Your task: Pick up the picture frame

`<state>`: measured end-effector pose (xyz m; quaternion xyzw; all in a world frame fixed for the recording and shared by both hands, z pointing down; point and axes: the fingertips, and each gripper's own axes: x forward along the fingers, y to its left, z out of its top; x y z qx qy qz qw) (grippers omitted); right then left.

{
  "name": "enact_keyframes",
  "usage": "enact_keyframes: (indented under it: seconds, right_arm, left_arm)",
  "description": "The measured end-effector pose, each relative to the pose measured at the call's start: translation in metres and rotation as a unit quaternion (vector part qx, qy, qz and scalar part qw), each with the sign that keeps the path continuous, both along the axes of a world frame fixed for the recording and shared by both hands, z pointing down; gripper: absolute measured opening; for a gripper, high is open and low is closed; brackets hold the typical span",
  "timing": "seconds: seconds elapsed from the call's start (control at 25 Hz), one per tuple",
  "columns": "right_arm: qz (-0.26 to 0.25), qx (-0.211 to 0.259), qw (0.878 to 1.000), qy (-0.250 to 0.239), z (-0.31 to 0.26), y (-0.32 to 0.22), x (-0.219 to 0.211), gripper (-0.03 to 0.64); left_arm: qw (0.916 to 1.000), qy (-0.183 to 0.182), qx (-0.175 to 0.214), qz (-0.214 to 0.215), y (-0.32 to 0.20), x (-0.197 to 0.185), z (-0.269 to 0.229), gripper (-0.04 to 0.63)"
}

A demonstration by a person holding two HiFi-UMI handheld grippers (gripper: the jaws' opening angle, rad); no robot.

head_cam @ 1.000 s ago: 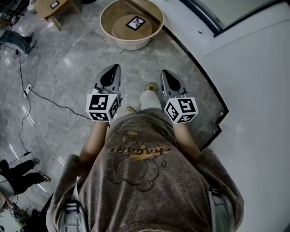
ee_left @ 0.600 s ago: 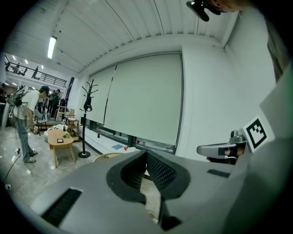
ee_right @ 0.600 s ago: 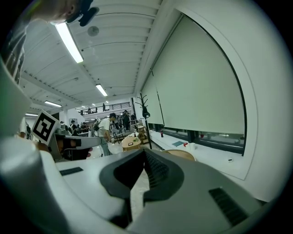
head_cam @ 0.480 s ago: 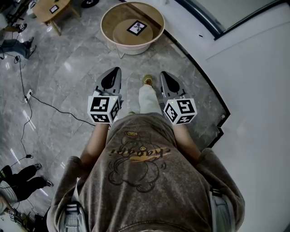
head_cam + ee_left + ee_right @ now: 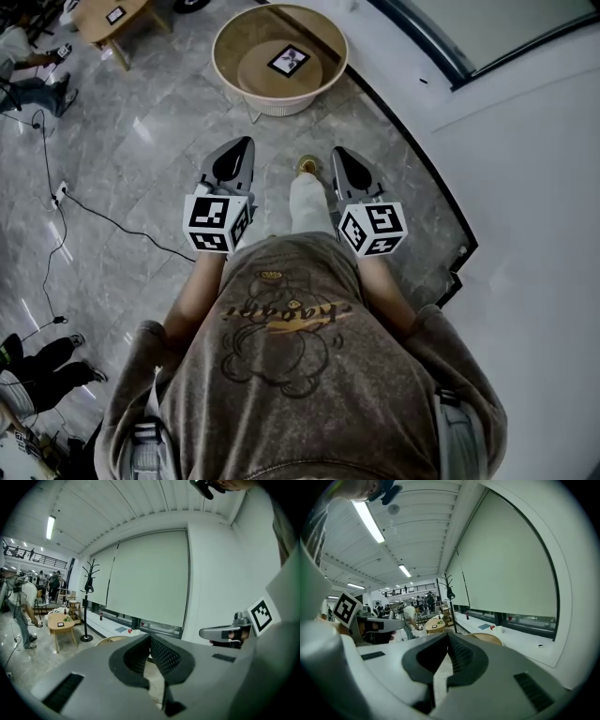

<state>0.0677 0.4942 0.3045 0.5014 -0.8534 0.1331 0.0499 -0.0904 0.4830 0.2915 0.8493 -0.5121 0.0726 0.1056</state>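
A small black picture frame lies flat on the inner wooden top of a round table at the top of the head view, some way ahead of me. My left gripper and right gripper are held side by side at waist height, pointing toward the table, both shut and holding nothing. In the left gripper view the jaws meet at their tips, and the table's rim peeks above them. In the right gripper view the jaws also meet, with the table just beyond.
A white raised ledge with a dark curved edge runs along the right. A wooden side table stands at the far left. Cables trail over the marble floor, and people's legs show at the lower left. A coat stand rises by the window.
I have stepped toward the round table: it and the frame sit slightly nearer and more to the right in the head view. Both grippers stay shut.
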Motion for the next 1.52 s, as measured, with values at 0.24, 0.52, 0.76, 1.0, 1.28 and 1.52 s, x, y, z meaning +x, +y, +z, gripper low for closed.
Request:
enact_keyframes:
  seconds: [0.24,0.52,0.76,1.0,1.28,1.52]
  right_arm:
    - [-0.008,-0.004,1.000,0.000,0.005,-0.027,-0.004,0.018]
    - [-0.007,-0.011,1.000,0.002,0.009,-0.069,0.007,0.018]
    - [-0.006,-0.017,1.000,0.002,0.007,-0.111,0.012,0.018]
    - [-0.003,-0.019,1.000,-0.008,0.001,-0.162,0.021,0.018]
    - [-0.008,-0.023,1.000,-0.011,-0.004,-0.221,0.040,0.018]
    - [-0.024,-0.027,0.999,-0.010,-0.008,-0.282,0.055,0.018]
  left_arm:
    - [1.0000,0.005,-0.006,-0.006,-0.028,0.000,0.002,0.018]
    - [0.9999,0.006,-0.012,-0.005,-0.070,0.010,0.009,0.018]
    - [0.9998,0.007,-0.017,-0.001,-0.112,0.021,0.006,0.018]
    - [0.9997,0.000,-0.024,-0.004,-0.159,0.031,0.003,0.018]
    - [0.9993,-0.001,-0.033,-0.017,-0.215,0.043,0.000,0.018]
    - [0.9987,-0.002,-0.039,-0.033,-0.270,0.054,-0.003,0.018]
